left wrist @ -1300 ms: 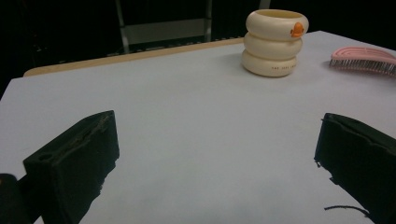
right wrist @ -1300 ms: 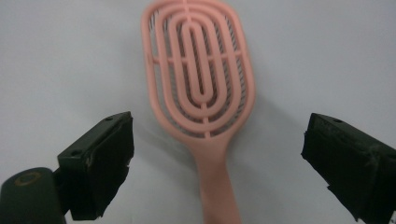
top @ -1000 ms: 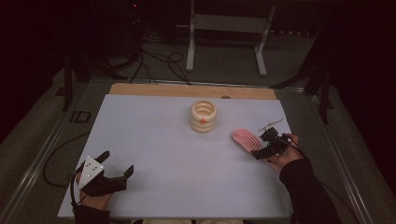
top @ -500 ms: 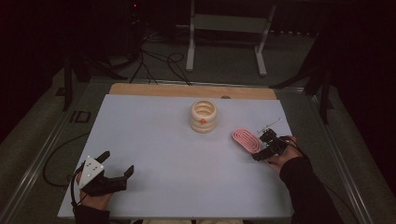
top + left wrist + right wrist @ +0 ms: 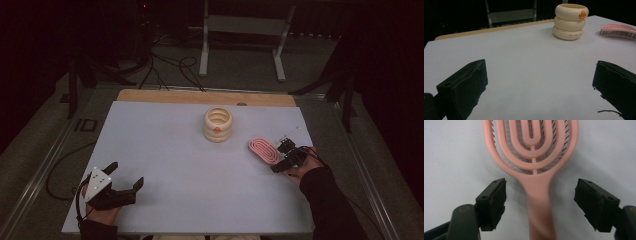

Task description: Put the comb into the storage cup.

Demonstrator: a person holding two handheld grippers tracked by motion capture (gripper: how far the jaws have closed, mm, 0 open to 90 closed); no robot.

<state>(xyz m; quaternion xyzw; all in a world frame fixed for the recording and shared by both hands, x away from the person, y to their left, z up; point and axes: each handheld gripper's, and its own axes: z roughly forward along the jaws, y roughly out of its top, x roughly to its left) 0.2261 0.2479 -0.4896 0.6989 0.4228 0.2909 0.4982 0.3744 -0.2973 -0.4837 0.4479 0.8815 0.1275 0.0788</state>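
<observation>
A pink hairbrush (image 5: 264, 150) (image 5: 534, 157) lies bristles down on the white table at the right; its head also shows far off in the left gripper view (image 5: 619, 30). My right gripper (image 5: 284, 156) (image 5: 540, 202) is open, its jaws on either side of the brush's handle without touching it. A cream ribbed cup (image 5: 218, 124) (image 5: 570, 21) with an orange mark stands upright near the table's middle back. My left gripper (image 5: 125, 179) (image 5: 539, 85) rests open at the front left, nothing between its jaws.
The white table top (image 5: 175, 150) has a wooden strip (image 5: 200, 97) along its far edge. Metal rails run along both sides. Cables and a white stand (image 5: 240, 30) are on the floor beyond the table.
The right gripper has crept slightly forward over the brush's handle. The left gripper, the cup and the brush have not moved.
</observation>
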